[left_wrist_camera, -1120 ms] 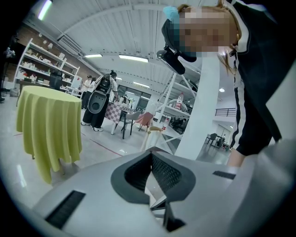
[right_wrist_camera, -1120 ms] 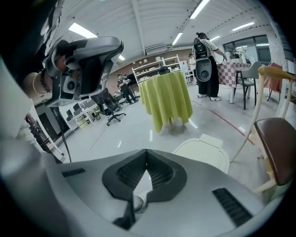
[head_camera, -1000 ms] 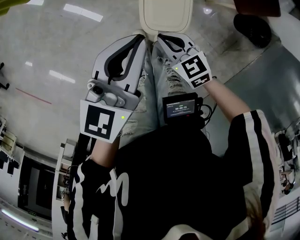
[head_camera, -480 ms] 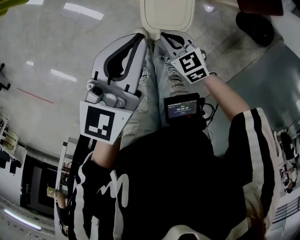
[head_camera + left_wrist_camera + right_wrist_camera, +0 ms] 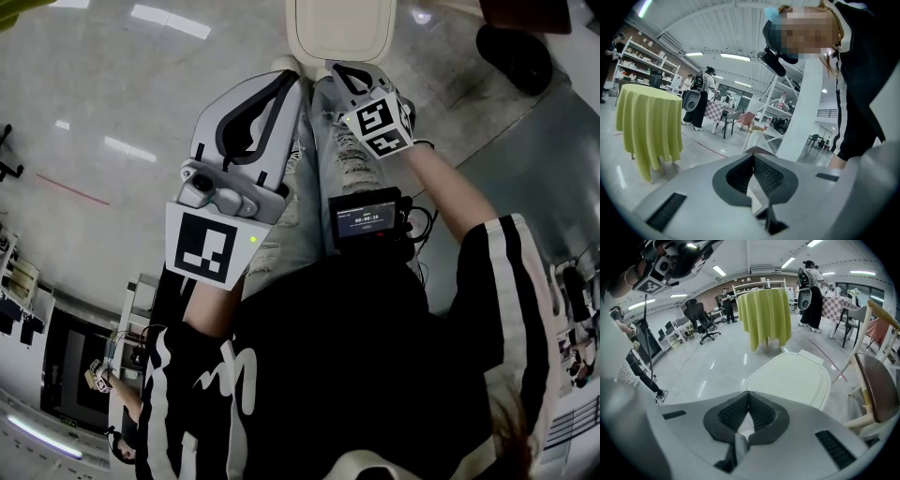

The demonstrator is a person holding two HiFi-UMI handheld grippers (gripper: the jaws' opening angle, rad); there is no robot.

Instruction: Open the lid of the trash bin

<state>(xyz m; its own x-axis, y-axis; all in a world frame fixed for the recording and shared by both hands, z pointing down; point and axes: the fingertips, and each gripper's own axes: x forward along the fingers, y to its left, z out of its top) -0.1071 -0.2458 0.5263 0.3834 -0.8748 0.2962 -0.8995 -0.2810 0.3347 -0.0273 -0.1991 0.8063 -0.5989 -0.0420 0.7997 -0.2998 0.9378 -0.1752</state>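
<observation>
Jaws of our left gripper point(image 5: 290, 81) and right gripper point(image 5: 336, 67) sit closed and empty, just near of the shut bin lid point(image 5: 339, 28).

floor point(image 5: 112, 94): glossy grey | on it: trash bin point(image 5: 339, 28), yellow-draped table point(image 5: 765, 317), wooden chair point(image 5: 879, 385)

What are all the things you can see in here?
trash bin: one, cream, lid closed, on the floor just ahead of the right gripper
round table: one, yellow-green cloth, behind the bin
wooden chair: one, brown seat, pale frame, right of the bin
office chair: one, black, far back left
screen device: one, black, at the person's waist
left gripper: one, white and grey, jaws together, empty
right gripper: one, white and grey, jaws together, empty
</observation>
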